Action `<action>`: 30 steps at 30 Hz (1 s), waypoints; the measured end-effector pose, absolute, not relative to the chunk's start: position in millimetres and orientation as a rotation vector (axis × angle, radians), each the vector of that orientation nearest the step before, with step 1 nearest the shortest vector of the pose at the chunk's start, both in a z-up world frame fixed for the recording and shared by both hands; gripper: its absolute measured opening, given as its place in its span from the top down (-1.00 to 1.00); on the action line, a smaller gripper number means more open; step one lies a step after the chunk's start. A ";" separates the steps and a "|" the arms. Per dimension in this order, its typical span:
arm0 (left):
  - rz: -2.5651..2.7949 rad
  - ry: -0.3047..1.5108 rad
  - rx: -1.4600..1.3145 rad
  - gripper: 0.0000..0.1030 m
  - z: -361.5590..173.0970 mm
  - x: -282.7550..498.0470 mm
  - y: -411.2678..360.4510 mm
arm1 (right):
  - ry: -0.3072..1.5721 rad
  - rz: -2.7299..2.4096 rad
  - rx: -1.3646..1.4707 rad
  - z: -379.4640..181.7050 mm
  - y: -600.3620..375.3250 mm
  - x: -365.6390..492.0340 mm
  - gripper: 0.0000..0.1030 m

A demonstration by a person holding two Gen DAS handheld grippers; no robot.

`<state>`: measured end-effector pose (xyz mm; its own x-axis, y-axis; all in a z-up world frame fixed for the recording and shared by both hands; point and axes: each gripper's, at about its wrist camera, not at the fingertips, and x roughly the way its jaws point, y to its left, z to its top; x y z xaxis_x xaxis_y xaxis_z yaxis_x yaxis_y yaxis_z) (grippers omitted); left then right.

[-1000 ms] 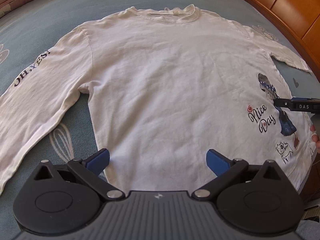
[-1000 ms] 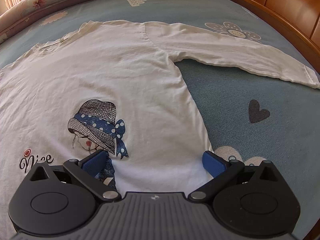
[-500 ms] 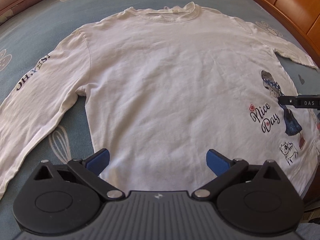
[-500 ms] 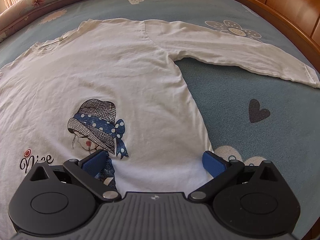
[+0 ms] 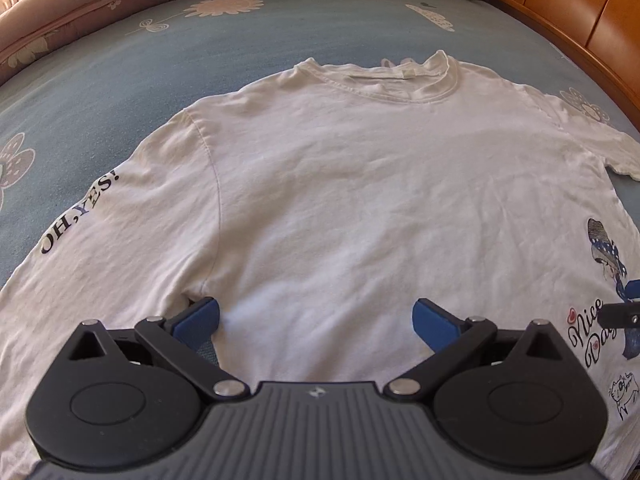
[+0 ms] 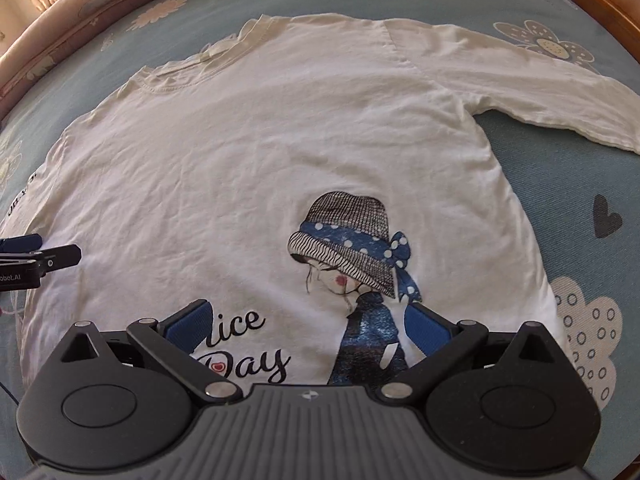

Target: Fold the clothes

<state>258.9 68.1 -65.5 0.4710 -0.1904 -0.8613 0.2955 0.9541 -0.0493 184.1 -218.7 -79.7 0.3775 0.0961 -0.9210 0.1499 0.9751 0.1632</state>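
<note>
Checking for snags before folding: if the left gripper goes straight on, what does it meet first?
Probably the white shirt itself: the open left gripper points across its body toward the collar.

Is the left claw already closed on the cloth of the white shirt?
No, the left claw is open, its two blue fingers wide apart above the flat white shirt.

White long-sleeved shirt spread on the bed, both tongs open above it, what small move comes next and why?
Probably lower the left tongs and close them on the left sleeve near its armpit, ready to fold it inward. The white long-sleeved shirt lies flat, face up, on the blue flowered bedspread, both sleeves spread outward, nothing folded. The right tongs hang open over the print.
</note>
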 end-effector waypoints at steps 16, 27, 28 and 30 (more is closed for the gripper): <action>-0.344 1.066 0.178 -0.98 -73.3 222.2 63.0 | 1.129 -0.045 0.045 -90.2 -191.7 170.9 -1.00; -0.523 1.109 0.252 -0.98 -67.2 140.5 46.2 | 1.099 -0.056 0.047 -91.0 -191.2 167.5 -1.00; -0.535 1.136 0.268 -0.98 -71.9 129.8 44.3 | 1.098 -0.056 0.048 -91.1 -191.4 167.5 -1.00; -0.518 1.158 0.286 -0.98 -75.5 112.6 46.5 | 1.093 -0.056 0.046 -91.3 -191.1 166.7 -1.00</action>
